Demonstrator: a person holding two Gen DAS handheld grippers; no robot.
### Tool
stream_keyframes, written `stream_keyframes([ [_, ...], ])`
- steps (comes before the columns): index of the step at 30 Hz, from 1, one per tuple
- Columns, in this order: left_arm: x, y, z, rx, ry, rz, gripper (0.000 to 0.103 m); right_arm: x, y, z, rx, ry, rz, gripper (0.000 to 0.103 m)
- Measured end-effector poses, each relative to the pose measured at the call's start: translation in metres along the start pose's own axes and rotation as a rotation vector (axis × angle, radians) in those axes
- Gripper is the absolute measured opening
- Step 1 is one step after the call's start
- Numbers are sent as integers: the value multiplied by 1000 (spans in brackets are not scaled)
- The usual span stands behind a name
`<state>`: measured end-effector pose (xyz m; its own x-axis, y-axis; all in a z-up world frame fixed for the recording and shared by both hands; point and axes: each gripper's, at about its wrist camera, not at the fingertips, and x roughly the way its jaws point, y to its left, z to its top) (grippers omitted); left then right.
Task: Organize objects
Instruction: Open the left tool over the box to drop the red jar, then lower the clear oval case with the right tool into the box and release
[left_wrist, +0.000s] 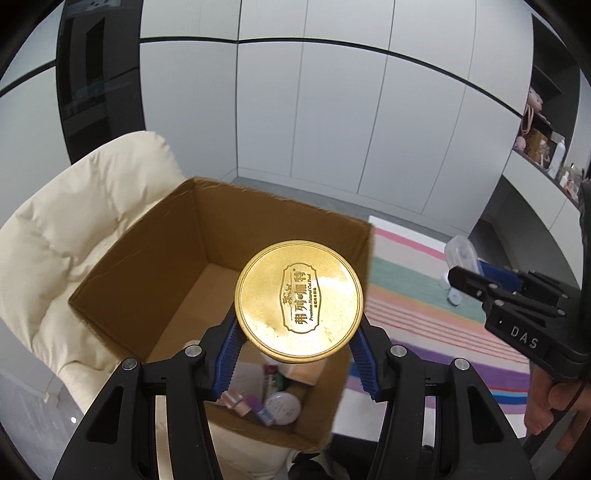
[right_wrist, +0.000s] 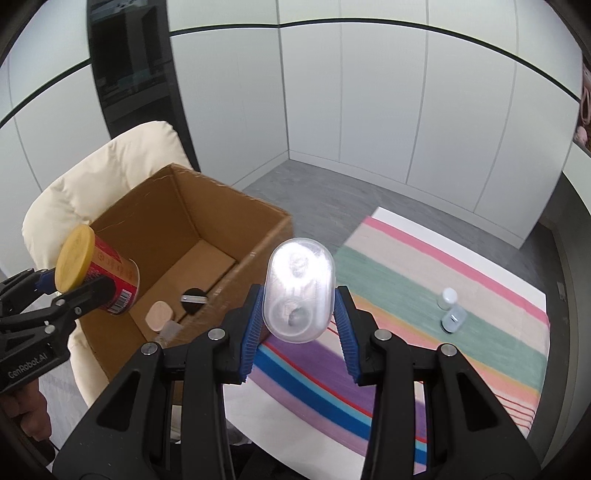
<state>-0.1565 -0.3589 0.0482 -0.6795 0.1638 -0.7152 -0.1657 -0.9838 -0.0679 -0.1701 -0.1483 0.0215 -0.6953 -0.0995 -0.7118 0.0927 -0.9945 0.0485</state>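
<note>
My left gripper (left_wrist: 299, 332) is shut on a red can with a gold lid (left_wrist: 300, 300) and holds it over the open cardboard box (left_wrist: 155, 236). The can (right_wrist: 99, 269) and the left gripper (right_wrist: 70, 291) also show in the right wrist view, above the box (right_wrist: 258, 236). My right gripper (right_wrist: 298, 317) is shut on a clear oval plastic container (right_wrist: 300, 291), held in the air beside the box's right wall. The right gripper (left_wrist: 480, 284) shows at the right of the left wrist view. Several small items (left_wrist: 273, 398) lie on the box floor.
The box rests on a cream cushioned chair (left_wrist: 55, 251). A striped rug (right_wrist: 424, 295) covers the floor to the right, with two small clear bottles (right_wrist: 450, 308) on it. White cabinet walls stand behind. A shelf with items (left_wrist: 546, 147) is at far right.
</note>
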Motion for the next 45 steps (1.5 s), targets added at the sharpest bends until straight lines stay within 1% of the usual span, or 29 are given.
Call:
stream_keyframes([
  [4, 6, 14, -6, -22, 15, 21, 55, 4, 16, 2, -20, 3, 20, 40],
  [6, 7, 20, -9, -38, 9, 15, 55, 6, 25, 2, -34, 7, 28, 40],
  [7, 8, 24, -11, -52, 8, 4, 58, 8, 27, 3, -36, 8, 31, 40],
  [8, 10, 26, -11, -59, 11, 1, 63, 9, 32, 3, -41, 12, 37, 40],
  [13, 7, 30, -15, -63, -2, 35, 73, 12, 49, 0, -70, 18, 56, 40],
  [17, 0, 34, -16, -64, -11, 37, 74, 15, 60, -1, -87, 24, 74, 40],
  [23, -9, 44, -20, -53, -20, 66, 76, 17, 82, 3, -110, 23, 105, 40],
  [25, -14, 48, -23, -42, -24, 86, 78, 19, 91, 5, -117, 23, 116, 40],
  [26, -16, 50, -24, -39, -25, 101, 81, 21, 96, 6, -120, 23, 122, 40],
  [28, -22, 55, -27, -32, -42, 133, 83, 24, 108, 8, -131, 24, 134, 40],
  [32, -31, 69, -30, -56, -67, 175, 94, 28, 127, 10, -148, 25, 150, 40],
  [36, -40, 84, -35, -71, -82, 230, 95, 36, 149, 12, -170, 34, 167, 40],
  [38, -45, 93, -36, -79, -91, 261, 103, 37, 157, 11, -178, 41, 171, 40],
  [40, -52, 103, -38, -100, -108, 281, 102, 41, 167, 11, -187, 55, 165, 40],
  [43, -56, 117, -40, -131, -100, 294, 102, 45, 176, 10, -202, 67, 166, 40],
  [45, -57, 123, -42, -142, -98, 305, 102, 46, 182, 11, -199, 70, 161, 42],
])
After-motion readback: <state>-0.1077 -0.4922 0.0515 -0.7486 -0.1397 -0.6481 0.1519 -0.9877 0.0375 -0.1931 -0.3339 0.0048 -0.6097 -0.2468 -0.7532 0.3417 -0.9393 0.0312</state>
